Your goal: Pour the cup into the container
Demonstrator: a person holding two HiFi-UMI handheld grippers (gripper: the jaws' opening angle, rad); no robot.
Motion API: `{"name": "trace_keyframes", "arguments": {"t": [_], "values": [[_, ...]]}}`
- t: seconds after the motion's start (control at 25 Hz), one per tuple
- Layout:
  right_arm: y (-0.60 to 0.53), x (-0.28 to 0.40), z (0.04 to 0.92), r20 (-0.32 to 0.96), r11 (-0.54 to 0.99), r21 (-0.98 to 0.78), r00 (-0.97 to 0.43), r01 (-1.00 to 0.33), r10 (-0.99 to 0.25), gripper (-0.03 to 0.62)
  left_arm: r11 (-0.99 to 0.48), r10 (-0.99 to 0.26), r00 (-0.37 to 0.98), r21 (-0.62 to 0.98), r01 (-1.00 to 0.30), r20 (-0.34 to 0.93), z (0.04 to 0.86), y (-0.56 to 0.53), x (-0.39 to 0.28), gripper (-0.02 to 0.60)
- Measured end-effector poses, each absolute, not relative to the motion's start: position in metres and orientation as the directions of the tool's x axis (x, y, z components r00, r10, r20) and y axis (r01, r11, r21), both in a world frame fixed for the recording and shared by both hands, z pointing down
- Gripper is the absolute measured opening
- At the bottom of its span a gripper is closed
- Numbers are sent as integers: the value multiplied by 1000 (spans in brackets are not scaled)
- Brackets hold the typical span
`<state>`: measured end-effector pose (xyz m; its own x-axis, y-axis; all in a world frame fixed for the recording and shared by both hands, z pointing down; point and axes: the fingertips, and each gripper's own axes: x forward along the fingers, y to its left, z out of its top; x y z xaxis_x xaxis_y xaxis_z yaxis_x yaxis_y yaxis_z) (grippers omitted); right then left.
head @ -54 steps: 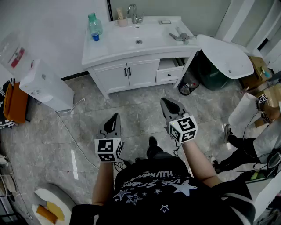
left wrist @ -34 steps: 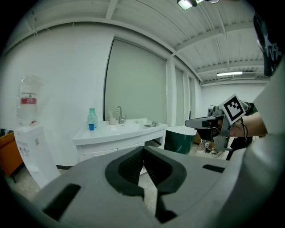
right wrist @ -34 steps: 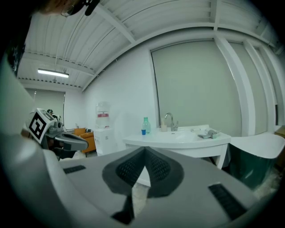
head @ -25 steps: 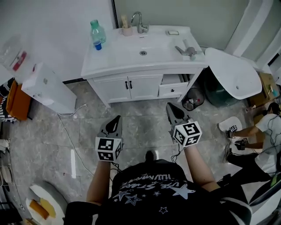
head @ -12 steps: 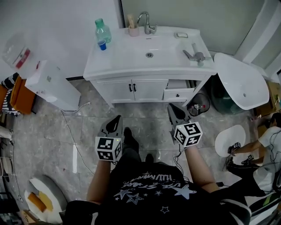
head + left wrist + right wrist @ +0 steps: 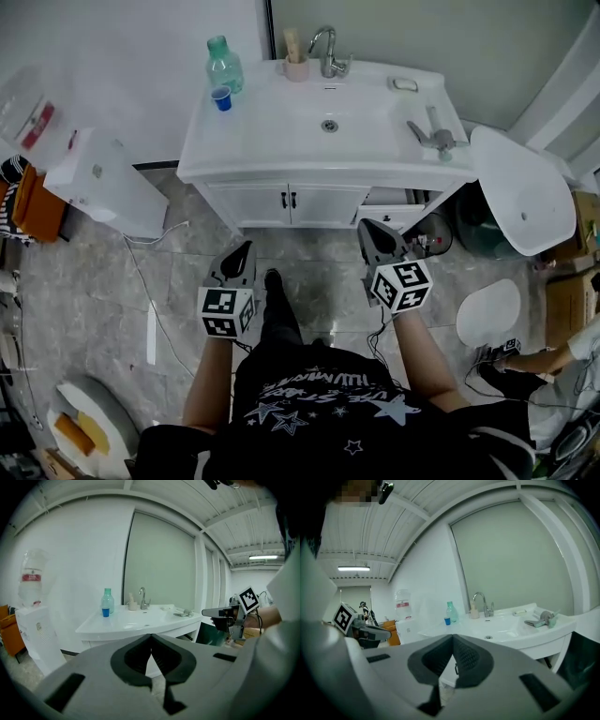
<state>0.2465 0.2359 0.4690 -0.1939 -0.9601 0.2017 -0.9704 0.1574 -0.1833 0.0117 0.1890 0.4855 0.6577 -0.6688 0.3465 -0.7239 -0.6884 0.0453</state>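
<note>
A small blue cup (image 6: 221,98) stands on the back left of the white vanity top (image 6: 272,141), next to a green plastic bottle (image 6: 225,64). A beige holder (image 6: 297,67) sits beside the faucet (image 6: 330,52), behind the basin. Both grippers hang over the floor in front of the vanity, well short of the cup. My left gripper (image 6: 242,251) is shut and empty, as is my right gripper (image 6: 368,228). In the left gripper view the cup (image 6: 105,612) is far ahead of the closed tips (image 6: 151,635). In the right gripper view the cup (image 6: 447,620) shows beyond the closed tips (image 6: 453,636).
A white water dispenser (image 6: 108,183) stands left of the vanity. A bin (image 6: 433,234) and a large white oval lid (image 6: 520,187) are at the right. A cable (image 6: 155,281) runs across the tiled floor. A person (image 6: 562,361) crouches at the lower right.
The vanity has come closer and more central as I walked toward it. Both grippers stayed shut and side by side. The person at the right shifted toward the lower edge.
</note>
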Motion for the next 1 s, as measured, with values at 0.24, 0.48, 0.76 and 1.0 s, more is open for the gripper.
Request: {"name": "trace_keyframes", "arguments": {"t": [0.24,0.48,0.76,1.0], "values": [[150,238,469,188,153,-186,-188,-971,-964,6,-684,-672,658,56,-727,341,491,106,1,11],[54,214,467,200,166,-185,-202,-969,-959,27,-682,-674,660,63,-728,331,484,17,-18,11],[-36,176,460,232,220,-153,-252,-963,-940,145,-663,-692,650,82,-745,315,478,-67,-47,11],[-95,154,459,254,249,-133,-276,-959,-927,215,-642,-703,640,112,-759,309,482,-118,-69,11]]}}
